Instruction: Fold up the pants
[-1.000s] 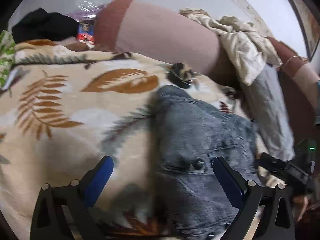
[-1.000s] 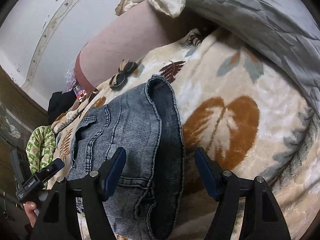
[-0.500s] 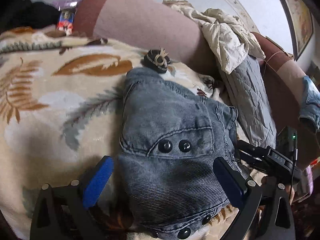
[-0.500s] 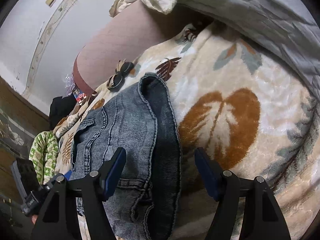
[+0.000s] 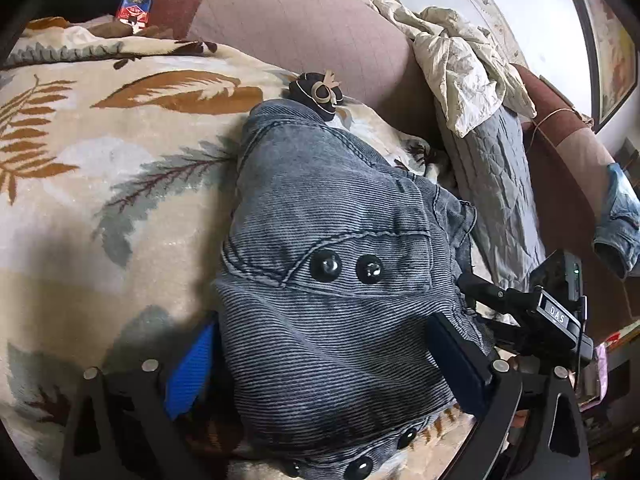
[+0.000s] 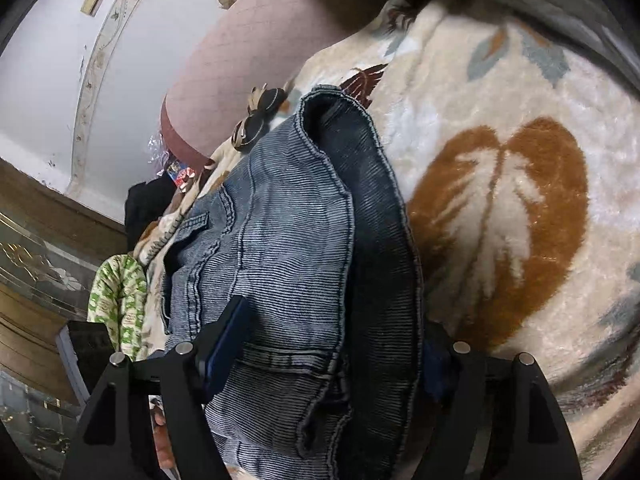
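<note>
The blue-grey denim pants point(image 5: 336, 248) lie folded in a thick bundle on a cream leaf-patterned blanket point(image 5: 80, 184). My left gripper point(image 5: 320, 364) is open, its blue pads straddling the near end of the bundle by the waistband buttons. In the right wrist view the pants point(image 6: 288, 248) show stacked layers with a darker inner side to the right. My right gripper point(image 6: 324, 356) is open and straddles the bundle's other side; its right pad is partly hidden behind the cloth. The right gripper's body point(image 5: 552, 320) shows at the right of the left wrist view.
A pink bolster point(image 5: 304, 28) lies at the back with a cream cloth point(image 5: 456, 68) and a grey quilted pillow point(image 5: 496, 184) beside it. A small dark hair accessory point(image 5: 318, 94) sits just beyond the pants. A green patterned cloth point(image 6: 116, 304) hangs at the bed's left edge.
Both grippers have moved in closer around the bundle. The pants now fill the space between each pair of fingers, and the waistband buttons have come into the left wrist view.
</note>
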Motion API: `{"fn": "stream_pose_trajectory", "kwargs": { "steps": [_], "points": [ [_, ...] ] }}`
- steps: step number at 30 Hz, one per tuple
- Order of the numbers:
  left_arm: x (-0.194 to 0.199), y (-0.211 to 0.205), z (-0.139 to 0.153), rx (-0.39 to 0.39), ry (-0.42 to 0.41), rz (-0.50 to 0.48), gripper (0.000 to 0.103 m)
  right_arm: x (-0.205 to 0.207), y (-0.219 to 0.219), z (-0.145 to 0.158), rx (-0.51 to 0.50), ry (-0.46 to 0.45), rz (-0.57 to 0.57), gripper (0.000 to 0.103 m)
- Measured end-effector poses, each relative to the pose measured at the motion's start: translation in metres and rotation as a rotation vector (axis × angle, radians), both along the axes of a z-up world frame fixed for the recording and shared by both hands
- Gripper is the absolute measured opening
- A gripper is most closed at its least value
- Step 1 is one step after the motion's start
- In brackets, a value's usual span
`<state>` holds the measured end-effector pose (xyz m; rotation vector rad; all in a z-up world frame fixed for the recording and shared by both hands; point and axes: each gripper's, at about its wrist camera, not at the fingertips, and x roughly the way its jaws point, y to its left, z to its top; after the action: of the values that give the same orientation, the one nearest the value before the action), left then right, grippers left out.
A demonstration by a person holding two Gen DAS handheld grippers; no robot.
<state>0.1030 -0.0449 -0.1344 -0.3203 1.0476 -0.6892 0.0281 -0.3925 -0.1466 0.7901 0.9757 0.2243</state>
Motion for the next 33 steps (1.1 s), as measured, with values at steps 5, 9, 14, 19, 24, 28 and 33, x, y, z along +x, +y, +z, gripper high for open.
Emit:
{"fn": "stream_pose_trajectory", "kwargs": {
  "steps": [5, 9, 14, 19, 24, 28, 33],
  "points": [
    [-0.004, -0.002, 0.002, -0.001, -0.012, -0.007, 0.095, 0.003, 0.007, 0.0, 0.011, -0.005, 0.027, 0.077],
    [-0.005, -0.003, 0.003, 0.008, -0.021, -0.005, 0.093, 0.004, 0.012, 0.001, 0.011, -0.007, 0.033, 0.077],
    [-0.006, -0.006, 0.003, 0.034, -0.037, -0.008, 0.091, 0.005, 0.016, 0.001, 0.0, -0.01, 0.033, 0.077],
    [-0.002, -0.003, -0.004, 0.017, -0.001, -0.006, 0.094, 0.004, 0.007, -0.005, 0.04, 0.003, 0.032, 0.077],
    [-0.004, -0.007, -0.005, 0.043, -0.025, -0.015, 0.1, 0.004, 0.002, -0.009, 0.065, 0.007, 0.036, 0.078],
    [-0.005, -0.01, -0.005, 0.058, -0.033, -0.02, 0.101, 0.004, 0.003, -0.009, 0.057, 0.009, 0.048, 0.078],
    [-0.007, -0.009, -0.004, 0.06, -0.043, -0.018, 0.099, 0.003, 0.01, -0.004, 0.015, -0.002, 0.041, 0.077]
  ]
}}
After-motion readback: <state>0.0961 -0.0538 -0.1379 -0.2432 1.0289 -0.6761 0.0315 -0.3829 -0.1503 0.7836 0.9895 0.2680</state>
